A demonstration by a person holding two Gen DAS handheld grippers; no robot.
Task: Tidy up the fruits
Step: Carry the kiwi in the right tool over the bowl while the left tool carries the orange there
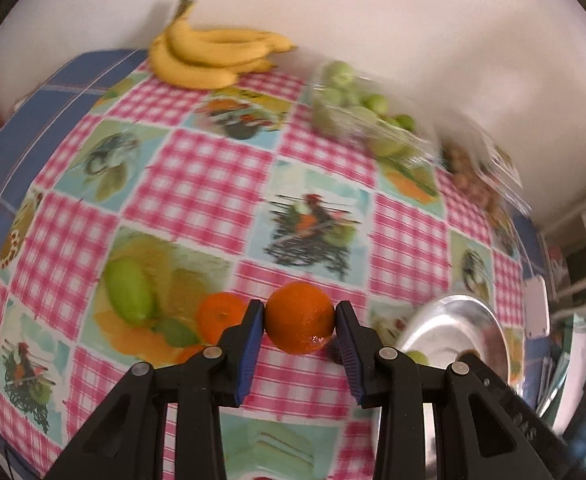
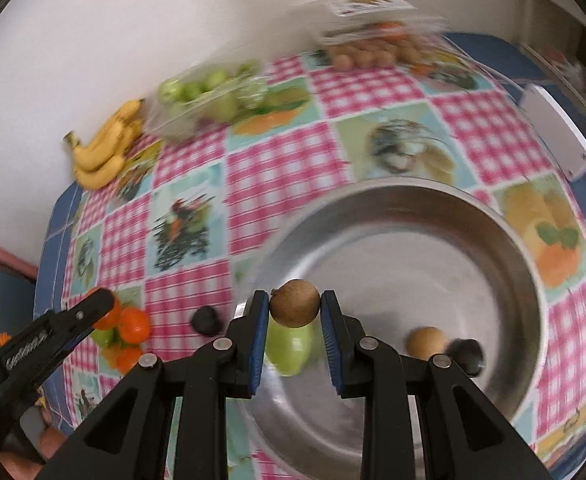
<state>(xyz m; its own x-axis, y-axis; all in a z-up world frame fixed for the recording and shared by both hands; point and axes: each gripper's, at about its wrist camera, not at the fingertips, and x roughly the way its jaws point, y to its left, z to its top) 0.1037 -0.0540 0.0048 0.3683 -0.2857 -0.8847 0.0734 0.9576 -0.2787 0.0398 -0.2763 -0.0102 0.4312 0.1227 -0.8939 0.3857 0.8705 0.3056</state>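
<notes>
**Obs 1:** Left tongs (image 1: 300, 322) were clamped on an orange (image 1: 299, 317), blue pads (image 1: 251, 350) pressed against both its sides, jaws only partly apart. Fruit was held above the checked tablecloth (image 1: 197, 184), clear of it.

**Obs 2:** Noted. Right tongs (image 2: 295, 312) were nearly together, pinching a small brown fruit (image 2: 295, 303) between the pads. It hung over the steel bowl (image 2: 505, 264).

**Obs 1:** What lay in the bowl?

**Obs 2:** A green fruit (image 2: 287, 350) directly beneath the brown one, a second brown fruit (image 2: 426, 342) to its right, and a dark fruit (image 2: 467, 354) just beside that. Another dark fruit (image 2: 205, 320) sat on the cloth just outside the bowl's left rim.

**Obs 1:** A second orange (image 1: 219, 320) rested on the cloth just left of my held one. Bananas (image 1: 209, 54) lay at the far edge by the wall. A clear punnet of green fruit (image 1: 357, 100) stood to their right; a punnet of brown fruit (image 1: 473, 176) further right, blurred.

**Obs 2:** White device (image 2: 559, 136) lay near the table's right edge; could not tell what kind.
</notes>
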